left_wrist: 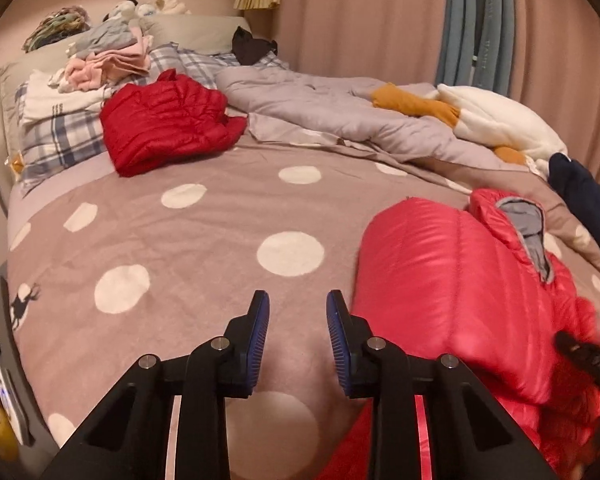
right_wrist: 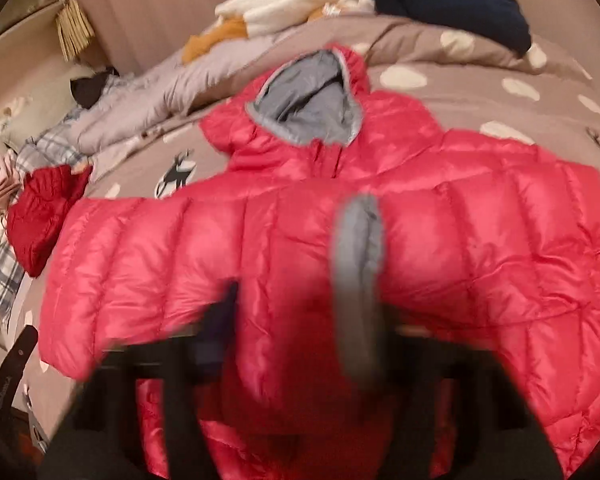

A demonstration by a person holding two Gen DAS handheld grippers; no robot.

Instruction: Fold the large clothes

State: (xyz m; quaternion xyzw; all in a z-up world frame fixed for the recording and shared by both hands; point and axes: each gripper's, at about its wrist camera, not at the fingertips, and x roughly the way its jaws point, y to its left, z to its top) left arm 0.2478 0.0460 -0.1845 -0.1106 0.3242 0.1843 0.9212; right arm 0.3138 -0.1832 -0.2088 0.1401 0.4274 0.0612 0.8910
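Observation:
A shiny red puffer jacket (right_wrist: 480,240) with a grey-lined hood (right_wrist: 308,108) lies spread on the dotted bedspread (left_wrist: 180,240), front up, sleeves out to both sides. My right gripper (right_wrist: 292,308) hovers over its middle. It is blurred, its fingers stand wide apart, and red fabric shows beneath the gap. In the left wrist view one sleeve of the jacket (left_wrist: 440,280) lies just right of my left gripper (left_wrist: 298,320). The blue pads (left_wrist: 256,340) are apart with only bedspread between them.
A folded darker red jacket (left_wrist: 168,124) lies at the far left, beside a pile of folded clothes (left_wrist: 108,60) on plaid pillows. A crumpled grey duvet (left_wrist: 340,108), a white and mustard fleece (left_wrist: 492,120) and a navy garment (left_wrist: 584,200) line the far side.

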